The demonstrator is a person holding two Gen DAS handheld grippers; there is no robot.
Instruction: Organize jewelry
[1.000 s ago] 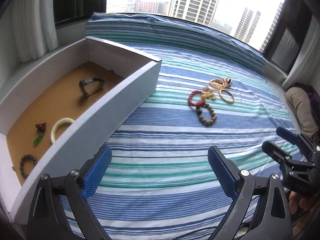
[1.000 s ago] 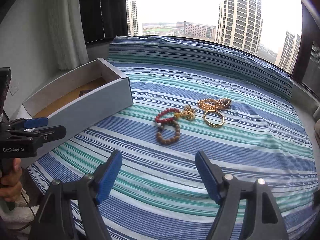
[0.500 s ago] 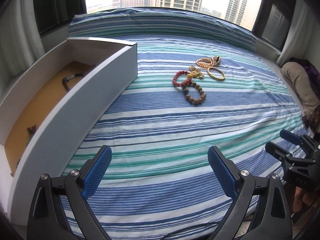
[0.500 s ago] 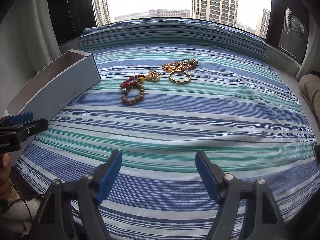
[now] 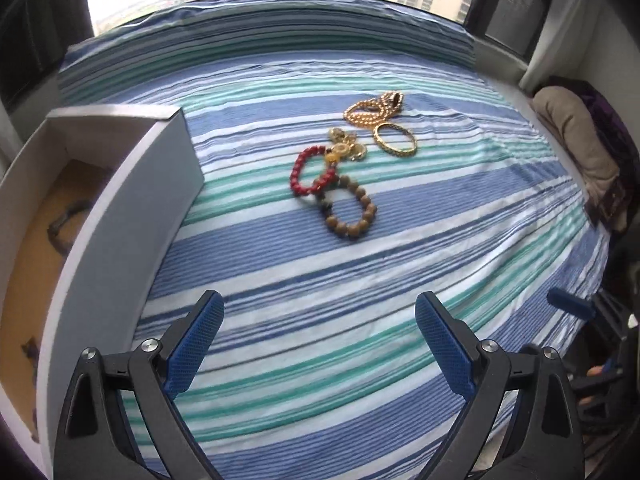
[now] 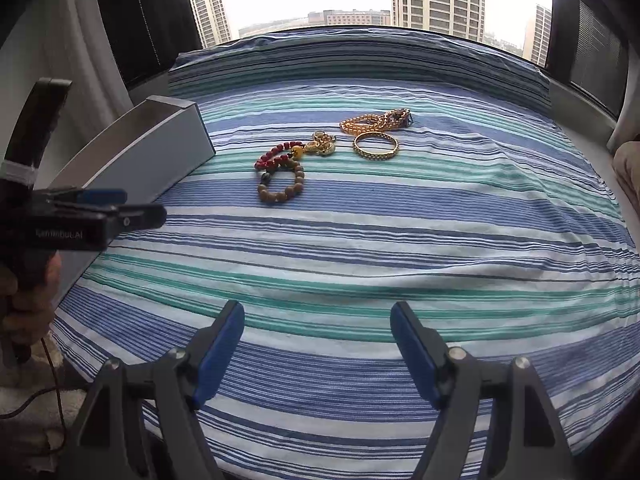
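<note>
A cluster of jewelry lies mid-bed on the striped sheet: a red bead bracelet [image 5: 310, 174], a brown wooden bead bracelet [image 5: 352, 212], gold charms [image 5: 346, 146], a gold bangle [image 5: 395, 139] and a gold bead chain [image 5: 370, 112]. The same pieces show in the right wrist view: red bracelet [image 6: 276, 156], wooden bracelet [image 6: 282, 186], bangle [image 6: 376, 145], chain [image 6: 374, 121]. A grey box [image 5: 120, 216] with a tan floor stands at the left, holding a dark clasp piece [image 5: 66, 220]. My left gripper [image 5: 319, 320] is open and empty, short of the jewelry. My right gripper [image 6: 317, 326] is open and empty near the bed's front edge.
The striped sheet [image 6: 400, 240] covers the bed up to the window. A beige and purple bundle [image 5: 580, 148] lies at the right edge. The grey box [image 6: 132, 160] sits left in the right wrist view, with the left gripper's body [image 6: 80, 220] in front of it.
The left gripper has swung right and forward, away from the box toward the jewelry. The right gripper has moved closer to the jewelry. Both stay open.
</note>
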